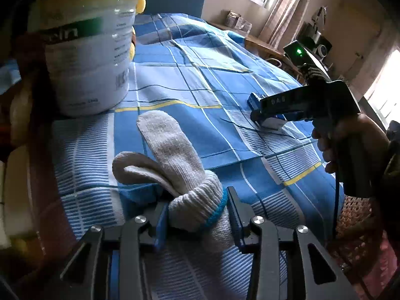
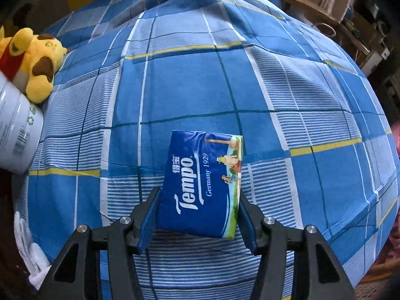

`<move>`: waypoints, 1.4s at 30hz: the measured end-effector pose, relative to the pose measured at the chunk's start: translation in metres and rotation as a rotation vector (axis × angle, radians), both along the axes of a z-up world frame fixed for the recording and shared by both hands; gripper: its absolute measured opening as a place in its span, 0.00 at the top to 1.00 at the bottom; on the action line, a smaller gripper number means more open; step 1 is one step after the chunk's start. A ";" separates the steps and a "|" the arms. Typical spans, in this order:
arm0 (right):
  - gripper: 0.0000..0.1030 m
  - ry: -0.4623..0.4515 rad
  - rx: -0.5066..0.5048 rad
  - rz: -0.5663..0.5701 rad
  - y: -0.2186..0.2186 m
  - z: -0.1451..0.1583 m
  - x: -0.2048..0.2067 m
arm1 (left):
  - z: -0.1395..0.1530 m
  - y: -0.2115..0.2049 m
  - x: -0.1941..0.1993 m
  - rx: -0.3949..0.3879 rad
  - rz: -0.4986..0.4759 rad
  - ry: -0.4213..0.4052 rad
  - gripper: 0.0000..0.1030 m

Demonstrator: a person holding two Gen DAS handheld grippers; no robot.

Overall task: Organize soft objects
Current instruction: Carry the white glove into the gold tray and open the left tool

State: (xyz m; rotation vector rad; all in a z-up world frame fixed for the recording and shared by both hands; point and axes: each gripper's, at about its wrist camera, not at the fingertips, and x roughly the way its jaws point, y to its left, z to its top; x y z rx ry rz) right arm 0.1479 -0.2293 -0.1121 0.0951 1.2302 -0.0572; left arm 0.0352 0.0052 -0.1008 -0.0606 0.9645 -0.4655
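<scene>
Checked cloth (image 2: 190,95) spread over table as soft work surface. White tin (image 1: 87,50) upright at left edge, open-topped; probably the receptacle for soft items, though unconfirmed. Yellow plush toy (image 2: 37,62) lying just behind tin, untouched.

Left gripper (image 1: 197,215): partly open, pads closed on bunched cuff of grey glove (image 1: 172,160); glove fingers trailing forward on cloth toward tin. Held at cuff, presumably so the limp body hangs clear on lifting.

Right gripper (image 2: 197,215): about half open, pointing steeply down, pads pressed against both long sides of blue tissue pack (image 2: 202,182). Pack resting flat on cloth, well apart from tin. Gripped across narrow width, likely because soft wrapper yields there.
</scene>
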 end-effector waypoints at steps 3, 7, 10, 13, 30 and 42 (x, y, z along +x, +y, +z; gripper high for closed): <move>0.43 -0.003 -0.001 0.004 -0.002 0.000 -0.002 | 0.008 0.003 -0.005 0.014 0.013 -0.018 0.60; 0.43 -0.005 -0.007 0.012 0.009 -0.002 0.002 | 0.022 0.011 -0.009 0.021 0.039 -0.054 0.60; 0.43 -0.005 -0.011 0.014 0.013 -0.002 0.003 | 0.034 0.017 -0.012 0.024 0.057 -0.081 0.60; 0.43 -0.010 -0.021 0.022 0.018 -0.006 0.011 | 0.045 0.024 -0.015 0.026 0.075 -0.106 0.60; 0.44 -0.017 -0.043 0.040 0.025 -0.005 0.008 | 0.065 0.096 -0.024 0.056 0.276 -0.141 0.60; 0.44 -0.021 -0.056 0.051 0.028 -0.005 0.007 | 0.062 0.151 -0.029 0.070 0.426 -0.141 0.60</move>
